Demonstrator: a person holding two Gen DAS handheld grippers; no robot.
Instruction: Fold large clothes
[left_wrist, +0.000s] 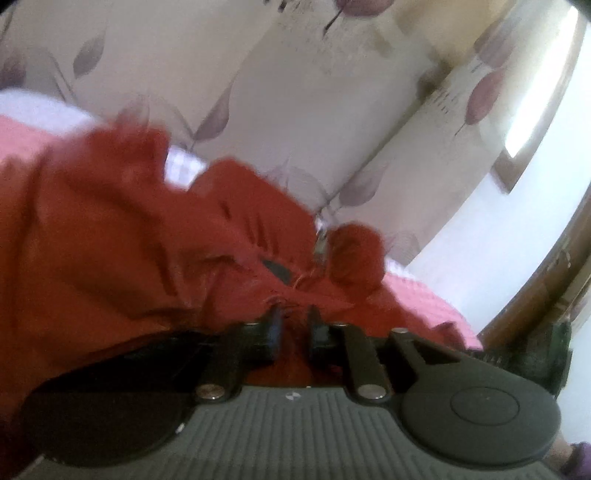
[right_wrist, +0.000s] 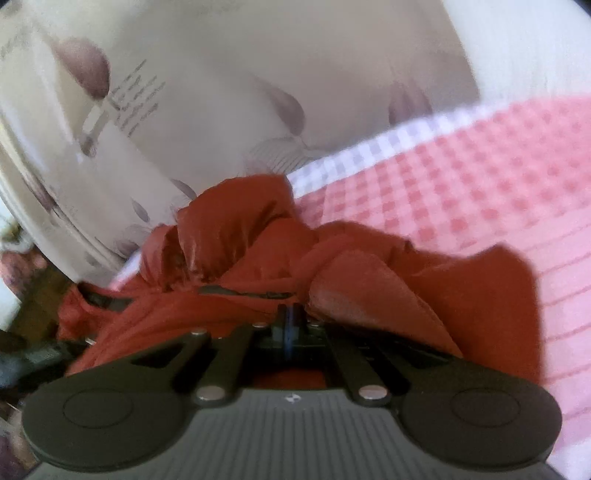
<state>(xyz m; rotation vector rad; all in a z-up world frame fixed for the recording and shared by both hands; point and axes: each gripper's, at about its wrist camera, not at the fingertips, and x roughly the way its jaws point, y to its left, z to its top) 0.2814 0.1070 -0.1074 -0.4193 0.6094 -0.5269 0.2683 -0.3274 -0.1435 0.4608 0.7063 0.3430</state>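
A red padded jacket (left_wrist: 110, 240) lies bunched on a pink checked bed cover (left_wrist: 417, 295). A short black zip (left_wrist: 277, 271) shows just beyond my left gripper (left_wrist: 295, 321). Its jaws stand a little apart, with red cloth filling the gap and creases running out from the tips. In the right wrist view the same jacket (right_wrist: 240, 229) is heaped in front of my right gripper (right_wrist: 293, 314). That gripper's pads are pressed together at the cloth. A paler flap of lining (right_wrist: 351, 288) rises from the tips on their right. Everything is blurred.
A wall papered with purple leaves (left_wrist: 295, 92) stands close behind the bed. The pink checked cover (right_wrist: 480, 166) stretches away at the right of the right wrist view. Brown woodwork (left_wrist: 535, 295) and a bright window (left_wrist: 535, 110) lie at the right of the left wrist view.
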